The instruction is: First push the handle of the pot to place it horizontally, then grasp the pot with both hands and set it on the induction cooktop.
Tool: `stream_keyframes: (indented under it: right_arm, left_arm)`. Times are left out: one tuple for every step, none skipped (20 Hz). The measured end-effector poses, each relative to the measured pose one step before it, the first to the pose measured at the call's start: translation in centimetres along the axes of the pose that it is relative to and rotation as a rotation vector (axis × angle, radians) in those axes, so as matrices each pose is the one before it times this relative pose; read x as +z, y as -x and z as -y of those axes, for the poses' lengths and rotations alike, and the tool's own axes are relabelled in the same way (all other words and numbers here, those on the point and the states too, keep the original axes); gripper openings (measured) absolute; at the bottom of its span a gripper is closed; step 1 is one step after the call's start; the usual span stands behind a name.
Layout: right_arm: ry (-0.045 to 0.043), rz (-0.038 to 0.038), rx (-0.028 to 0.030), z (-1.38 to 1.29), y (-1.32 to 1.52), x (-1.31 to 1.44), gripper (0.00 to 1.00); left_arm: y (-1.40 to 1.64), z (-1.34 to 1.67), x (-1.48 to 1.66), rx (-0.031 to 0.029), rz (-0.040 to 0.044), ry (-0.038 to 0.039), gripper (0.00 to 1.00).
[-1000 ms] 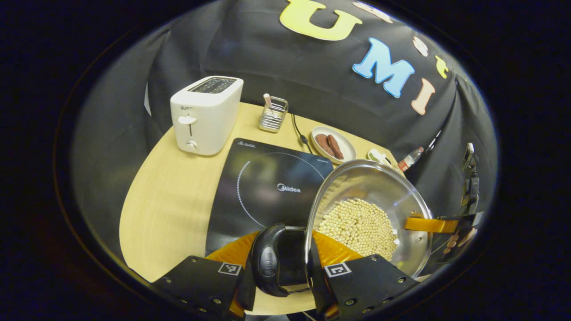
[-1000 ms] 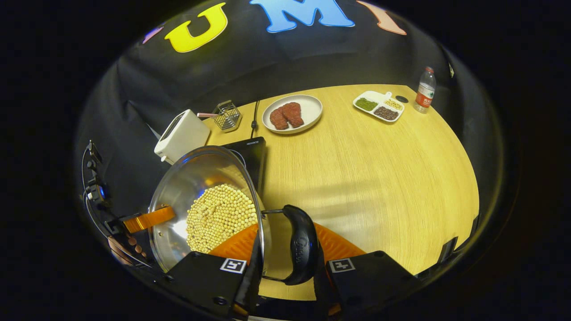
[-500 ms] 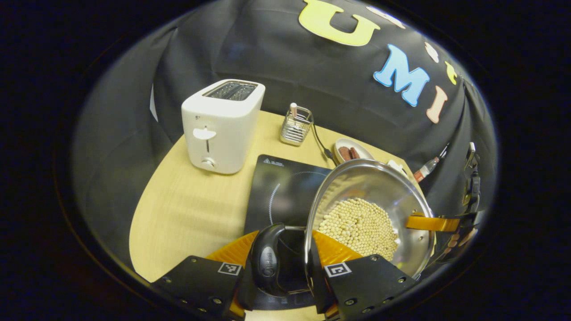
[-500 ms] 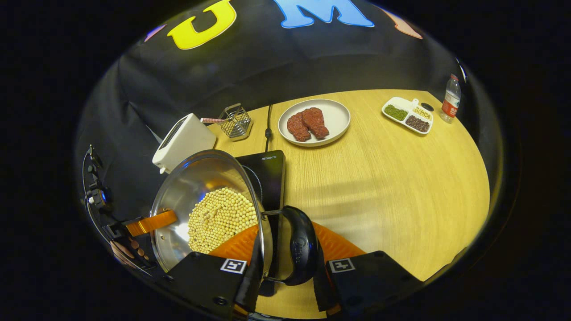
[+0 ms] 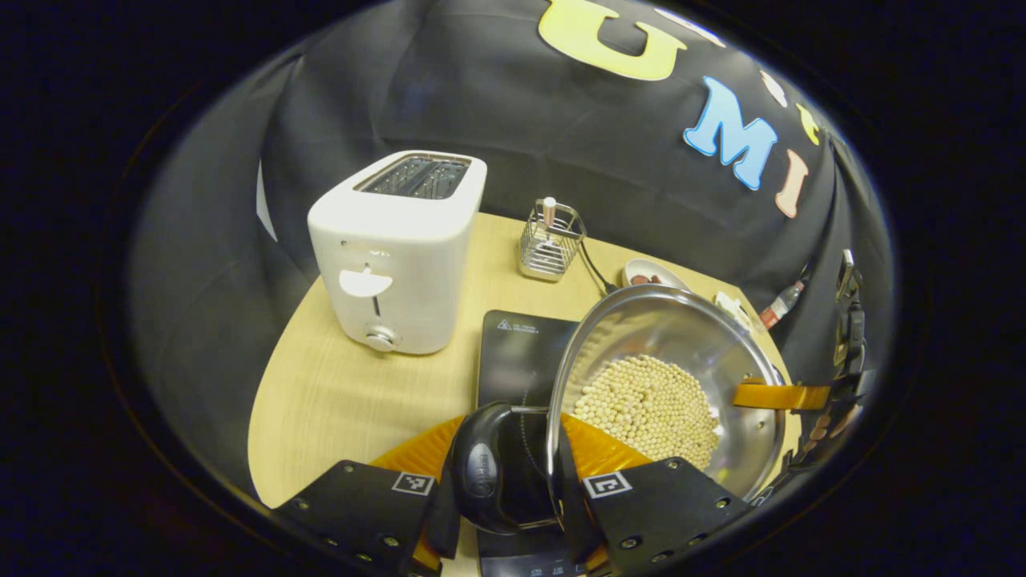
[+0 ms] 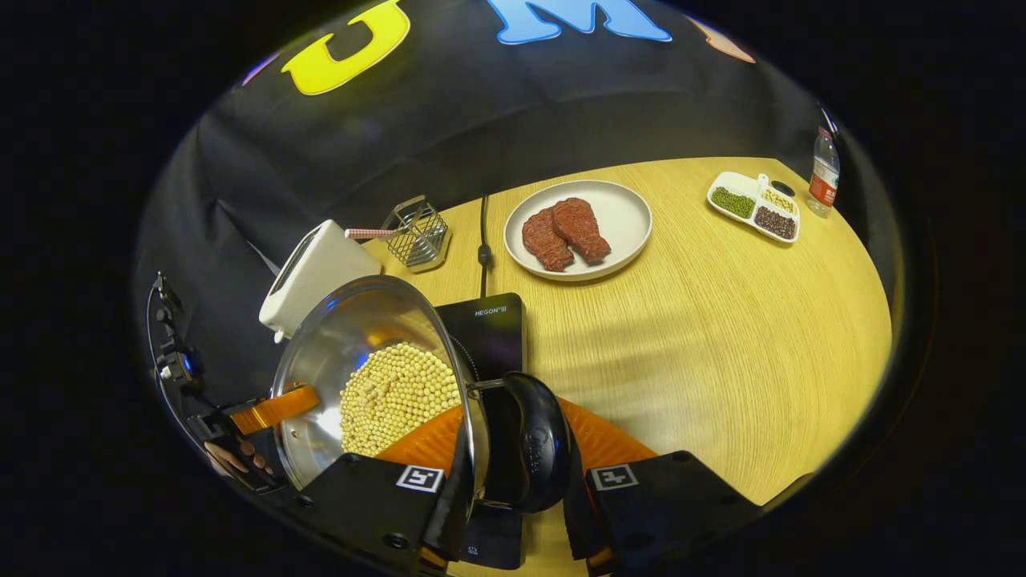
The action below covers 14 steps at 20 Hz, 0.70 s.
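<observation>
Pot [image 5: 665, 385] of pale round beans [image 5: 649, 405] is held up between both grippers, sitting over the near part of the induction cooktop [image 5: 521, 361]. Left gripper [image 5: 513, 489] is clamped on the pot's dark side handle [image 5: 481, 469], rim just inside its right finger. Right gripper [image 6: 513, 489] grips the opposite handle [image 6: 533, 453] the same way, rim against its left finger. Across the pot from each camera, the other gripper's finger sticks over the far rim, seen at [image 5: 781, 395] and [image 6: 272, 407].

Step in hand, as I judge it: carry-and-lower onto the cooktop; handle-push part looks done. To do it well: keep both grippers level so the beans don't slide or spill, keep both squeezes even, centre the pot over the ring mark ahead of the left gripper, lower straight and let go only once the base sits flat.

Ahead-left of the left gripper: white toaster [image 5: 397, 252]; further ahead a wire holder [image 5: 551, 248]. Ahead of the right gripper: plate [image 6: 621, 220] with two meat pieces [image 6: 565, 232]; far ahead-right a divided tray [image 6: 753, 207] and bottle [image 6: 823, 172].

Hard to tell: pot base hidden by its own wall, so can't say if it's touching the cooktop yet. Ring mark mostly covered. Cooktop's near edge cut off behind the fingers.
</observation>
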State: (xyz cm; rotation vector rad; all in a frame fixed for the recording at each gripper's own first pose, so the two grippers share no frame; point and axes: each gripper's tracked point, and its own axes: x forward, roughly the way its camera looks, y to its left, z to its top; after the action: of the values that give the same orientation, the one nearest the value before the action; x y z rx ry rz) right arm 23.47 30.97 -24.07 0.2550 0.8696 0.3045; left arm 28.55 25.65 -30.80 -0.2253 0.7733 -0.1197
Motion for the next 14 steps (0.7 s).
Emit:
stream_keyframes:
  right_arm:
    - [-0.00055,0.00047,0.00052,-0.037,-0.043,0.255,0.48]
    - [0.00062,0.00047,0.00169,-0.044,-0.018,0.133,0.48]
    - [0.00064,-0.00136,0.0018,0.006,0.046,0.059,0.48]
    - [-0.00267,0.00106,0.00232,-0.029,-0.134,-0.018,0.49]
    - [-0.00288,-0.00016,0.00294,-0.037,-0.025,0.166,0.48]
    - [-0.00373,-0.00259,0.00259,-0.098,0.032,0.139,0.48]
    - [-0.00255,-0.00237,0.0024,-0.003,-0.012,0.106,0.48]
    - [-0.0024,-0.00287,0.00096,-0.113,-0.183,-0.104,0.48]
    - [-0.00139,-0.00188,0.00059,-0.109,-0.145,-0.034,0.48]
    - [-0.00011,-0.00318,-0.00001,-0.159,-0.206,-0.078,0.49]
    - [0.00075,-0.00273,-0.00084,-0.049,-0.174,-0.033,0.48]
    - [0.00117,-0.00229,-0.00119,0.049,-0.146,-0.069,0.48]
    - [0.00072,-0.00149,-0.00145,0.031,-0.055,0.017,0.48]
    - [0.0006,0.00256,-0.00197,-0.048,-0.058,0.034,0.48]
  left_arm:
    - [-0.186,-0.041,0.257,-0.00123,0.0029,0.00029,0.55]
    - [-0.267,-0.246,0.204,-0.00034,-0.00203,-0.0025,0.49]
    - [-0.193,-0.116,0.211,0.0014,0.00032,0.00088,0.52]
    - [0.09,-0.115,0.163,0.00108,-0.00078,-0.00153,0.52]
    - [-0.057,-0.172,0.174,0.00114,-0.00093,-0.00205,0.52]
    - [-0.095,-0.26,0.172,0.00136,-0.0006,-0.00167,0.52]
    - [-0.038,-0.151,0.106,0.00132,-0.00131,-0.00213,0.52]
    - [0.002,-0.193,-0.024,0.00057,-0.00192,-0.00075,0.52]
    - [-0.038,-0.119,0.045,0.0008,-0.00315,-0.00007,0.52]
    - [-0.176,-0.103,-0.091,-0.00022,-0.00331,0.00102,0.52]
    - [-0.213,-0.118,-0.051,-0.00088,-0.00391,0.00286,0.52]
    - [-0.175,-0.083,-0.271,-0.00078,-0.00444,0.00234,0.52]
    - [-0.1,-0.011,-0.207,-0.00084,-0.00307,0.00108,0.52]
    - [-0.225,-0.063,-0.13,-0.00105,-0.00361,0.0026,0.52]
